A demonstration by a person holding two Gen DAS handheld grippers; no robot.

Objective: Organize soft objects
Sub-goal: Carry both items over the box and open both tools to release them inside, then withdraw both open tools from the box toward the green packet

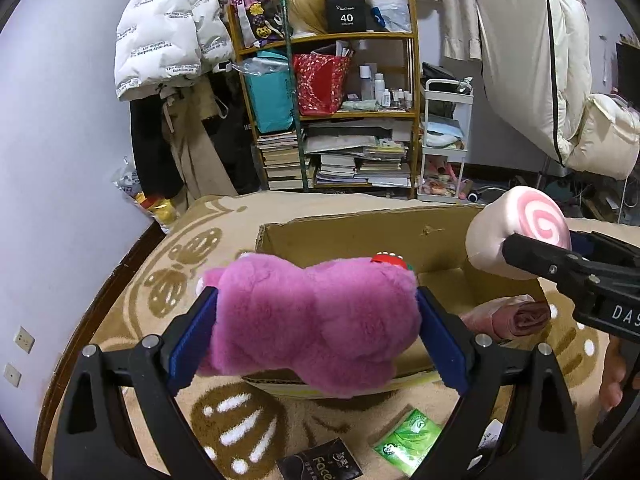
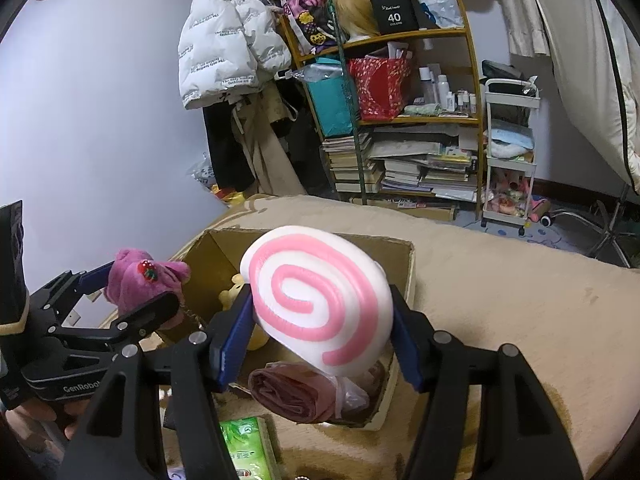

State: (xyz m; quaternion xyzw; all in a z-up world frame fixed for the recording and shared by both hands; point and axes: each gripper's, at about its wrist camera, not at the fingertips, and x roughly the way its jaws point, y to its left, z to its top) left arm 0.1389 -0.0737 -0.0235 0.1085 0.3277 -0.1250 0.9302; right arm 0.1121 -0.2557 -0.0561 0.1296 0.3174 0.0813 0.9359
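Observation:
My left gripper (image 1: 316, 328) is shut on a pink plush toy (image 1: 312, 316) with a strawberry on it, held above the near edge of an open cardboard box (image 1: 360, 236). My right gripper (image 2: 320, 320) is shut on a white cushion with a pink spiral (image 2: 316, 300), held over the same box (image 2: 404, 264). In the left wrist view the cushion (image 1: 520, 232) hangs over the box's right side. In the right wrist view the pink plush (image 2: 140, 284) is at the box's left. Inside the box lie a rolled pink cloth (image 2: 296, 392) and a yellow plush (image 2: 236, 292), partly hidden.
The box stands on a beige patterned blanket (image 1: 168, 280). A green tissue packet (image 1: 408, 440) and a black packet (image 1: 320, 466) lie near the front. Behind are a cluttered wooden shelf (image 1: 332, 112), a white cart (image 1: 444, 140) and hanging coats (image 1: 168, 28).

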